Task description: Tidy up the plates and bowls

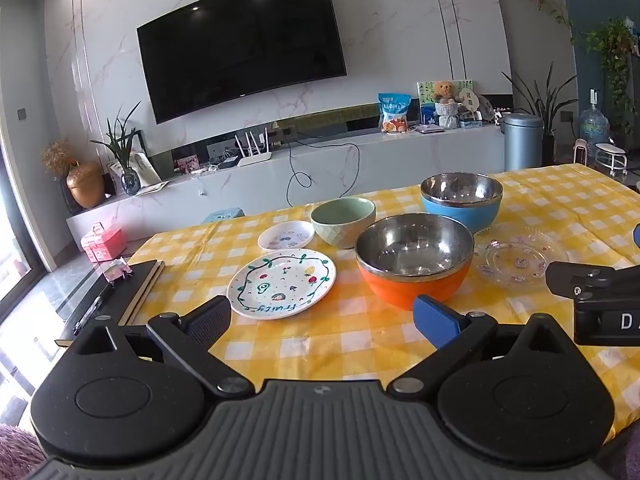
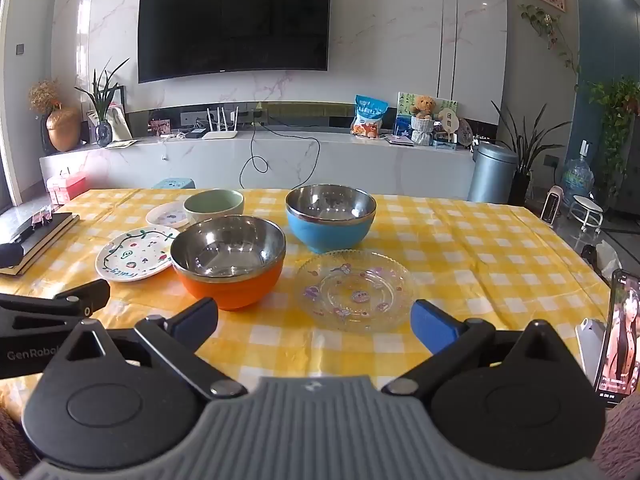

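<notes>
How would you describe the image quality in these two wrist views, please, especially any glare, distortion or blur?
Left wrist view: strong fisheye bending, the TV looks bowed; ceiling lights glare on its screen and in the orange bowl; the window edge at left is washed out. Right wrist view: same curvature; the glass plate is sharp, reflections inside the blue bowl; corners darken.

Bowls [image 2: 228, 260], plates [image 2: 356, 290] on checkered table [image 2: 480, 240]
</notes>
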Available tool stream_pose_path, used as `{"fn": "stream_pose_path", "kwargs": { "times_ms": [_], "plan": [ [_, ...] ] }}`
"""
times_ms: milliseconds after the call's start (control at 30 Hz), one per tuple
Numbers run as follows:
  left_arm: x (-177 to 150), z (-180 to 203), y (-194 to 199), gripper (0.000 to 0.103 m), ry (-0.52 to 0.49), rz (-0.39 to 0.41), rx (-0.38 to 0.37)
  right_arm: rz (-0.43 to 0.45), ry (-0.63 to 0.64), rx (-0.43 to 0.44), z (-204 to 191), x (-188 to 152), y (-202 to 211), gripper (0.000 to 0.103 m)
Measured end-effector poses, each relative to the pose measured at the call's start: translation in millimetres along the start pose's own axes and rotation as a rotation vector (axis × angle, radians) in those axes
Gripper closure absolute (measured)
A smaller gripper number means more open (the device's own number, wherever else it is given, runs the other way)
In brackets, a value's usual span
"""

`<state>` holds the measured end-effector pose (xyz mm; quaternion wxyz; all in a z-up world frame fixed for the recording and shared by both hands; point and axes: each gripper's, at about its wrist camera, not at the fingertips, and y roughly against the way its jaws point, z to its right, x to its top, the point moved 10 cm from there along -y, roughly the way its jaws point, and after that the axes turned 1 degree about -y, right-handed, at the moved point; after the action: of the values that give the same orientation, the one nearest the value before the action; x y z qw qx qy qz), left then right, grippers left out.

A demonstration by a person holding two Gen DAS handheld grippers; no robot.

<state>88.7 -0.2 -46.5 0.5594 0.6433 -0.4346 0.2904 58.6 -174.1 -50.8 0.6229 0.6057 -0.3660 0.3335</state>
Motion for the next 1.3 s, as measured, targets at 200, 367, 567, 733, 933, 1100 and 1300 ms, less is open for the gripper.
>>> {"fn": "stream_pose_path", "kwargs": {
  "times_ms": [200,367,567,733,933,1100,1300],
  "plan": [
    [0.4,-0.5,-0.2,0.0,-0.008,0.0,0.006,0.0,0.003,-0.001,-0.2,-0.1,-0.7,0.003],
    [-7.4,7.5,-4.5,0.0,-0.009,-0.003,0.004,-0.004,0.004,-0.003,-0.3,0.1,-1.4,0.003],
    [-8.6,7.7,-5.6,0.0,-0.009,-0.007,0.004,-0.005,0.003,0.0,0.9,3.5,1.2,0.002],
    [-8.6,8.1,-6.0,0.0,-0.009,-0.008,0.002,-0.011,-0.002,0.002,-2.7,-4.6,-3.4,0.003],
    [-9.0,7.7,-5.0,0.0,-0.009,-0.01,0.002,-0.013,-0.002,0.005,-3.4,-5.0,-7.3,0.003],
    [-9.4,8.0,-5.2,0.0,-0.011,-0.011,0.002,-0.022,-0.006,0.011,-0.8,-2.8,-4.1,0.003],
    [-9.3,7.9,-5.5,0.0,-0.01,-0.014,0.002,-0.025,-0.007,0.013,-1.7,-3.5,-4.5,0.003]
  ]
}}
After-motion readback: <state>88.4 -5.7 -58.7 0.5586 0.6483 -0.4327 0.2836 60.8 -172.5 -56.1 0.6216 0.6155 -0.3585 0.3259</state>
